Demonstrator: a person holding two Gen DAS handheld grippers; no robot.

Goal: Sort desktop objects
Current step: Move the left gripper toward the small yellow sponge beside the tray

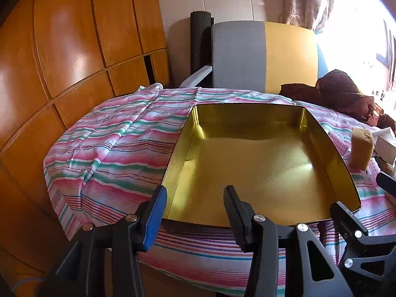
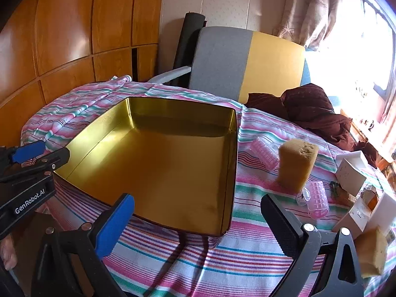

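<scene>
Holding: nothing in either gripper; both hover over the near edge of the table.
Left gripper point(image 1: 195, 212): fingers spread apart, empty, tips above the near left corner of the tin; one finger point(image 1: 156, 219) has a blue pad, the other is black and ribbed.
Right gripper point(image 2: 198, 220): fingers spread wide, nothing between them, poised over the near right corner of the tin and the cloth beside it.
Tin point(image 2: 230, 173): a big rectangular box with a shiny gold inside, lid off, nothing in it, sitting on the striped cloth.
Cloth point(image 2: 222, 255): pink, green and white stripes, covering the table, rumpled toward the far left.
Sponge point(image 2: 295, 164): a tan block standing on end on the cloth, to the right of the tin and apart from it.
Hair rollers: one pink roller point(image 2: 264, 152) lies between the tin and the sponge; a second pink roller point(image 2: 318, 199) lies just right of the sponge's foot.
Second sponge point(image 2: 372, 251): a tan lump at the right edge, partly hidden by the gripper frame.
Small boxes point(image 2: 350, 170): white cartons at the far right, possibly three; the glare makes them hard to count.
Chair point(image 1: 264, 57): grey and yellow back, behind the table.
Brown cloth point(image 2: 311, 111): a dark heap at the table's far right.
</scene>
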